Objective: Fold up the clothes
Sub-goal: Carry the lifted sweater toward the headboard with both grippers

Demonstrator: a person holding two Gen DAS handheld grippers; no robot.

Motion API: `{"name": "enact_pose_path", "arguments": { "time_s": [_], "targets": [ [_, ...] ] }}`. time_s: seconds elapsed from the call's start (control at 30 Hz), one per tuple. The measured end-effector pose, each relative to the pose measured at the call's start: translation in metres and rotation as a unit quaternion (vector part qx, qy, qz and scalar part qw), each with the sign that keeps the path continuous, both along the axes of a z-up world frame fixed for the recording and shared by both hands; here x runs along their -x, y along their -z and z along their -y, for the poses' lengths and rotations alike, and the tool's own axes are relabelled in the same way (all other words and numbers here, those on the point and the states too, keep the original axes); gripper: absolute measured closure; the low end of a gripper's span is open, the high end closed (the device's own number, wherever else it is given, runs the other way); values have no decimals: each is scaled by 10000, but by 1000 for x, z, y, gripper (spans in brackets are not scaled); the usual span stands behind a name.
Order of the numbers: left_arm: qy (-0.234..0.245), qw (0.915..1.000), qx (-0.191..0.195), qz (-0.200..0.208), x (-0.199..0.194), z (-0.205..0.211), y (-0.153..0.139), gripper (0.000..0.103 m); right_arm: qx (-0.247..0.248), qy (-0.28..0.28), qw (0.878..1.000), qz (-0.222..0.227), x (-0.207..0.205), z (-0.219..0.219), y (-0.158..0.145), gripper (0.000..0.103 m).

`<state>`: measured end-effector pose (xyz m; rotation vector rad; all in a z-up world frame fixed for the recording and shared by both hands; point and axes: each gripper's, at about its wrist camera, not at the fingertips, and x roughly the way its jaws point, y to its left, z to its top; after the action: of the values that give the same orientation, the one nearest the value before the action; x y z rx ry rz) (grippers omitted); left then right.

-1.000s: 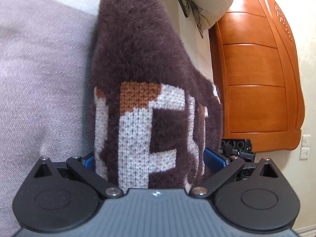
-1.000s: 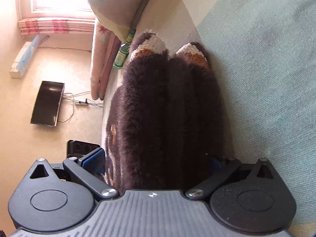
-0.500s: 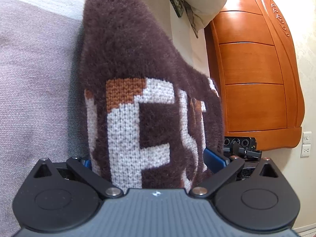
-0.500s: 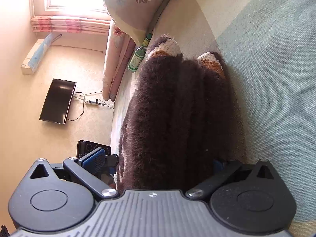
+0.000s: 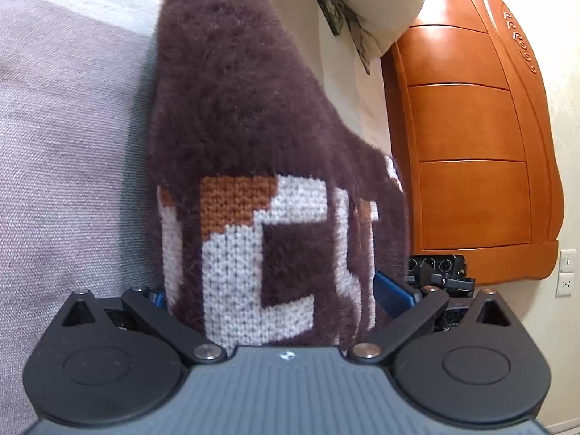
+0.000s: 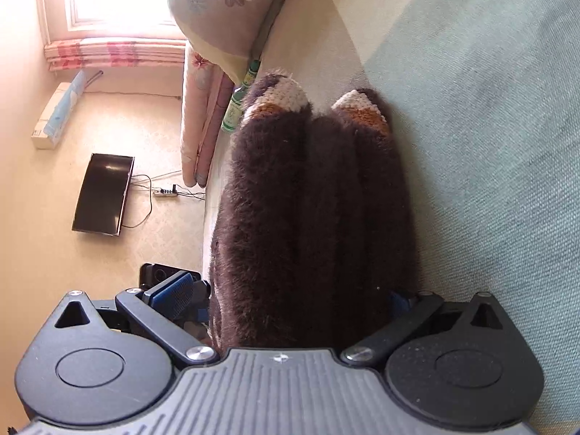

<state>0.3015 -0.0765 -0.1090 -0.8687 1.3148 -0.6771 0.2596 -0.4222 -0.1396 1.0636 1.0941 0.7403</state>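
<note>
A fuzzy dark-brown sweater [image 5: 235, 83] with white and orange knit lettering lies bundled on the striped bedsheet [image 5: 65, 145]. In the left wrist view it fills the space between the blue pads of my left gripper [image 5: 272, 290], which is shut on its lettered end. The right wrist view shows the sweater [image 6: 308, 199] as long plush folds with two white-and-orange ends at the far side. My right gripper [image 6: 290, 297] is shut on the near end of these folds; its right finger is buried in the pile.
An orange wooden headboard [image 5: 471, 145] and a pillow [image 5: 380, 0] stand beyond the bed's right edge. A floral quilt [image 6: 217, 7] and green bottle [image 6: 239, 105] lie at the bed's left edge. On the floor below are a dark screen [image 6: 103, 195] and cables [image 6: 165, 192].
Both grippers have shifted slightly over the bed with the sweater still between their fingers; the background has slid while the sweater keeps its place in each view.
</note>
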Motion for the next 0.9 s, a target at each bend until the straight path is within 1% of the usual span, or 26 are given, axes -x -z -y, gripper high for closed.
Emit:
{"name": "enact_pose_path", "arguments": {
  "time_s": [0.27, 0.43, 0.5, 0.57, 0.77, 0.9],
  "targets": [
    [57, 9999, 93, -17, -5, 13, -10, 2, 38, 46, 9997, 231, 2, 5, -23, 0],
    [79, 9999, 145, 3, -11, 27, -7, 2, 97, 116, 9996, 242, 6, 19, -25, 0],
    [125, 9998, 150, 25, -13, 24, -11, 2, 107, 160, 9995, 259, 7, 23, -27, 0],
    [184, 9997, 162, 53, -18, 29, -14, 2, 113, 212, 9993, 283, 8, 30, -29, 0],
    [382, 9988, 254, 170, -29, 47, -17, 2, 149, 433, 9984, 334, 6, 60, -36, 0],
    [528, 9978, 350, 203, -42, 74, -18, 2, 209, 567, 9974, 382, -1, 87, -43, 0]
  ]
}}
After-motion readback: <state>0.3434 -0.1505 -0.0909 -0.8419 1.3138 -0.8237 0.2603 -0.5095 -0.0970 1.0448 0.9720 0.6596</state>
